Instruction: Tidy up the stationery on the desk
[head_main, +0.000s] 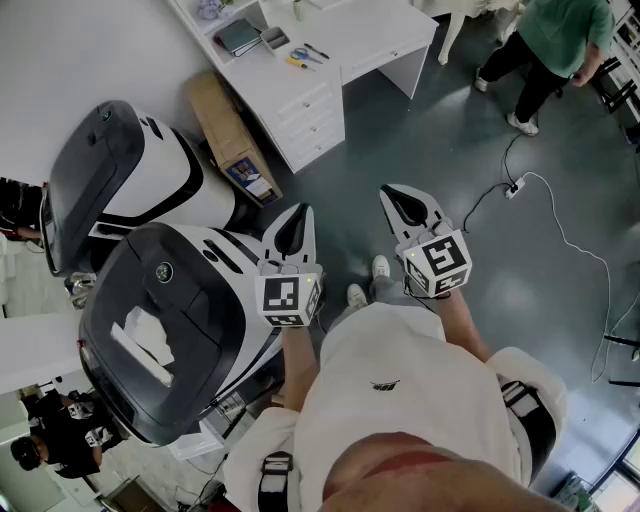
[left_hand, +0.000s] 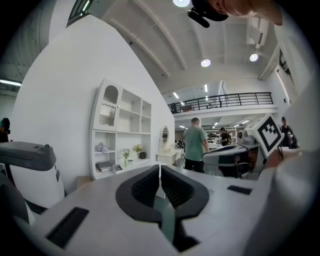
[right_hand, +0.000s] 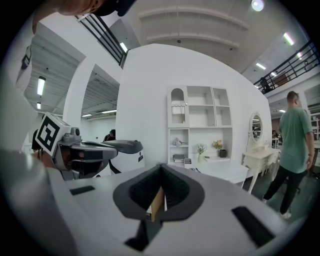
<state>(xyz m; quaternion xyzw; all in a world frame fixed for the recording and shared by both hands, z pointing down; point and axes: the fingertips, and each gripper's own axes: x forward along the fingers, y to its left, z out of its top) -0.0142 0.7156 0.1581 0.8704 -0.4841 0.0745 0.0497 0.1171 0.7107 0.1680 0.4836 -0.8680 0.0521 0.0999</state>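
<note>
The stationery sits on the white desk at the far side of the floor, well apart from both grippers. There is a dark notebook, a small open box just beside it, blue-handled scissors, a dark pen and a yellow item near the desk's front edge. In the head view the pen and scissors lie on a slant, upper left to lower right, roughly in line with the notebook's long side. They are too small to tell which end is which.

The left gripper and right gripper are held out side by side over the grey floor, both aimed toward the desk and a little downward. The left gripper view shows its jaws pressed together with nothing between them. The right gripper view shows the same, tips closed and empty.

Only the gripper views show the tall white shelf unit rising behind the desk and a vase of flowers. Only the head view shows the cardboard box leaning at the desk's end and the cable on the floor. A person in a green shirt stands beyond the desk. Two white-and-black pod machines stand to the left.
</note>
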